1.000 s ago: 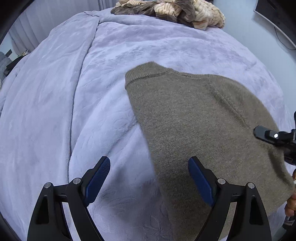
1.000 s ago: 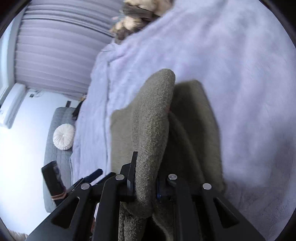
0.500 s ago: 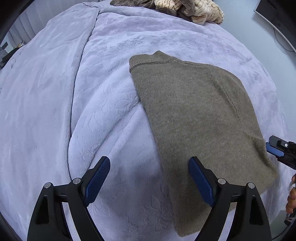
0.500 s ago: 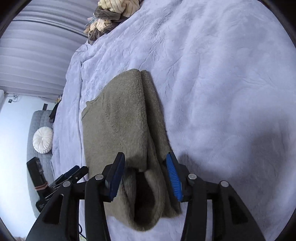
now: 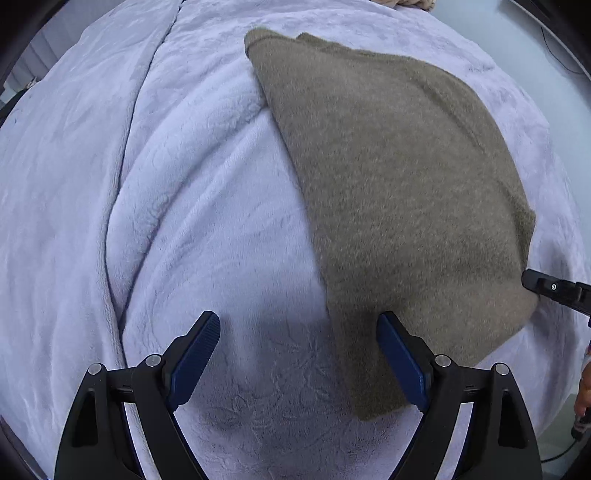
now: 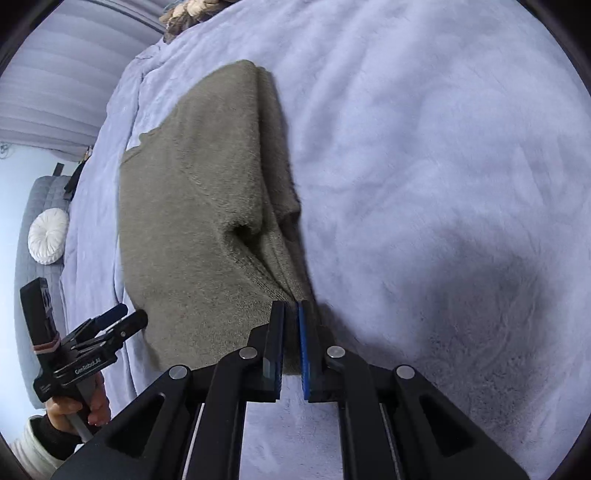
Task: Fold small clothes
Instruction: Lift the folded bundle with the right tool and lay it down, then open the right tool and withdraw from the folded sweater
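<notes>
An olive sweater (image 5: 399,192) is lying folded on a lavender bed blanket (image 5: 184,221). The left gripper (image 5: 299,328) is hovering, jaws wide open. The right gripper (image 6: 291,314) is closing its jaws; whether they are pinching the hem is hidden.

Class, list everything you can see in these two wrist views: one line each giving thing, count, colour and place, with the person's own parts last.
sweater: one, olive-brown, folded on the blanket.
blanket: one, pale lilac, covering the bed.
clothes pile: one heap, beige and brown, far edge of the bed.
round cushion: one, white, on a grey seat beside the bed.
curtain: one, pale grey, behind the bed.
left gripper: one, black with blue pads, open, above the sweater's near edge.
right gripper: one, black with blue pads, shut, at the sweater's corner.
hand: one, holding the left gripper's handle.
</notes>
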The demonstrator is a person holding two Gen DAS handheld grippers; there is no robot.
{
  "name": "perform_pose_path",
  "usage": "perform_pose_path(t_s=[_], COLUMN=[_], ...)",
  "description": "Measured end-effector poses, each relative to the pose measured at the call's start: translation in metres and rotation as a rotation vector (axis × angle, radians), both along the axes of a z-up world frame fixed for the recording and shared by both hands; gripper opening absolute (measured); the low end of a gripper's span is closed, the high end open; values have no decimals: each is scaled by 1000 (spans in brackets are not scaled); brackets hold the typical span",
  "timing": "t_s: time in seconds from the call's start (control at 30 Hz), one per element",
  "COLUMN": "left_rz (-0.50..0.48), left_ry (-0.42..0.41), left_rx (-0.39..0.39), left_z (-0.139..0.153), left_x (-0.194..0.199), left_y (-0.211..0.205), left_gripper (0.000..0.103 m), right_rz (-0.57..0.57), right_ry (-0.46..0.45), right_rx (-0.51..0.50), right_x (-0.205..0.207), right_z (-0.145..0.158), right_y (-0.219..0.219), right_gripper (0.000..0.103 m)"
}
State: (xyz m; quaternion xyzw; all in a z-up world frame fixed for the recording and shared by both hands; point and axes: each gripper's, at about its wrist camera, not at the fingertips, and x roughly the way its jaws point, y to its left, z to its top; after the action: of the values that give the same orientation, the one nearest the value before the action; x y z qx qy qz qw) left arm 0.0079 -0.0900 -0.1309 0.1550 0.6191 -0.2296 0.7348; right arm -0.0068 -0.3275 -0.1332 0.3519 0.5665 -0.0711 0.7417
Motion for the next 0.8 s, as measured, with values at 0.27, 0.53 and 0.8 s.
perform_pose_path(t_s=[0.27,0.53,0.8], left_rz=[-15,11,15], left_ry=[-35,-26,-8], left_rx=[33,32,31], left_z=[2,3,7], left_x=[-15,-22,-30], left_y=[0,5,10], left_gripper=[88,88,88], right_rz=[15,103,143], right_ry=[15,-117,40], right_rx=[-83,-131,-152], right_x=[-4,3,16], right_z=[22,74,14], right_y=[10,44,54], right_gripper=[21,21,12])
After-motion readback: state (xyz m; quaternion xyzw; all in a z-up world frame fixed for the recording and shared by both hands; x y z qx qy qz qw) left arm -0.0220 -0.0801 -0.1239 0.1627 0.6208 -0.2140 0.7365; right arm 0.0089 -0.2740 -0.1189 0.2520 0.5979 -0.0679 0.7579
